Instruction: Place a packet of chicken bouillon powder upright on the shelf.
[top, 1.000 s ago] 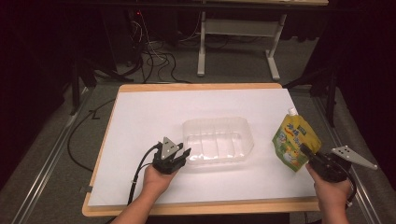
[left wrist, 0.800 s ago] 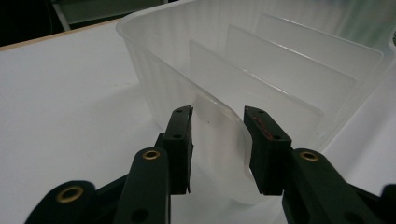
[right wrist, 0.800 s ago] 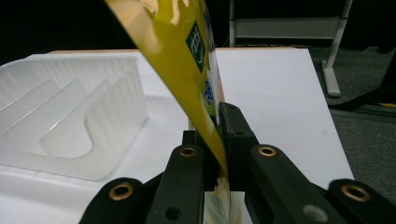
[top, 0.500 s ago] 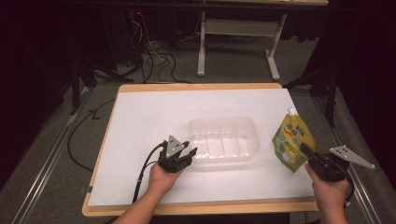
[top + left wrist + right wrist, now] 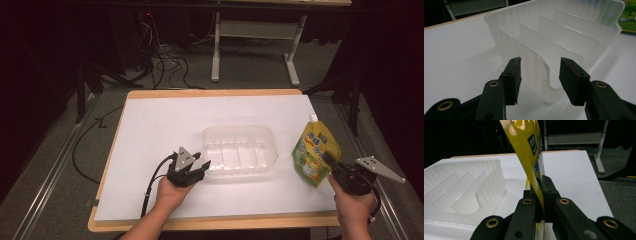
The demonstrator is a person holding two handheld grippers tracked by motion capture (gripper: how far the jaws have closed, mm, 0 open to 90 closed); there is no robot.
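A clear plastic tray (image 5: 239,129) with ribbed dividers lies on the white table top (image 5: 150,130). My left gripper (image 5: 202,167) is at its near left corner. In the left gripper view the tray's curved end wall (image 5: 544,65) stands between the pads (image 5: 514,72) without touching them; the jaws of my left gripper (image 5: 540,61) have just been opening and stand open. A yellow-green spouted pouch (image 5: 314,150) is held upright to the right of the tray. My right gripper (image 5: 327,160) is shut on its lower edge. In the right gripper view my right gripper (image 5: 537,185) pinches the pouch (image 5: 529,142), with the tray (image 5: 474,177) to its left.
The table has a wooden rim (image 5: 210,222) close to the person's forearms. A black cable (image 5: 150,185) trails from the left gripper over the front edge. On the floor behind the table are loose cables (image 5: 165,65) and a white desk frame (image 5: 255,35).
The left gripper's jaws have parted from the tray's corner. The tray has slid slightly to the right. The right gripper and the pouch have stayed put.
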